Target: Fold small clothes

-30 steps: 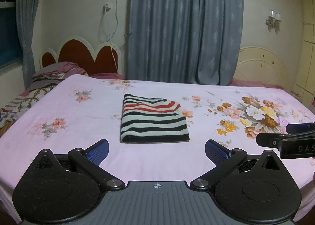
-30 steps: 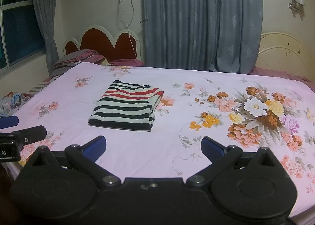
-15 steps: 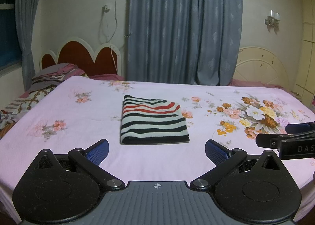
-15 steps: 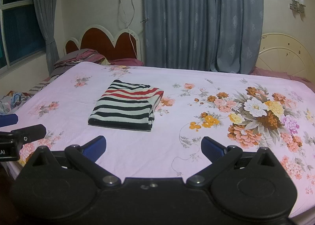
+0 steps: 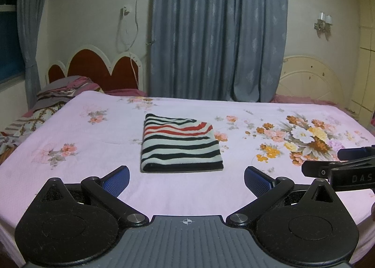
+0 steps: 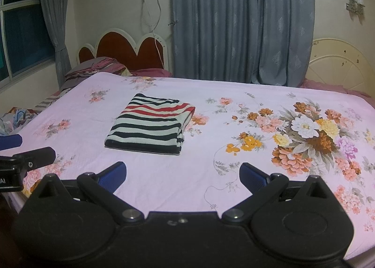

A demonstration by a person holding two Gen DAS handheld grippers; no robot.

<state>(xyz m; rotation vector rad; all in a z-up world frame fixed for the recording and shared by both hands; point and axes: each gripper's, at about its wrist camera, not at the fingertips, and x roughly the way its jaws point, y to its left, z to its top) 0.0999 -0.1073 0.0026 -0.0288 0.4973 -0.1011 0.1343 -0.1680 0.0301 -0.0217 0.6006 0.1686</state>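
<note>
Nothing much shifted: both views tilt slightly. Folded black-white-red striped knit garment (image 5: 181, 144) lies mid-bed on pink floral sheet (image 5: 98, 150). Left claw (image 5: 186, 177) and right claw (image 6: 182, 174) spread, empty. Soft, light; pinch near hem corners.

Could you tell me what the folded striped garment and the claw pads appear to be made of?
Striped garment: probably soft knit cotton, matte, with a thick rounded fold edge. Left claw pads: likely blue rubber or plastic, going by their fine dotted texture.

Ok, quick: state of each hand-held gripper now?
Left hand-held gripper: open, holding nothing, short of the folded striped garment.
Right hand-held gripper: open, holding nothing, above the floral bedsheet.
</note>
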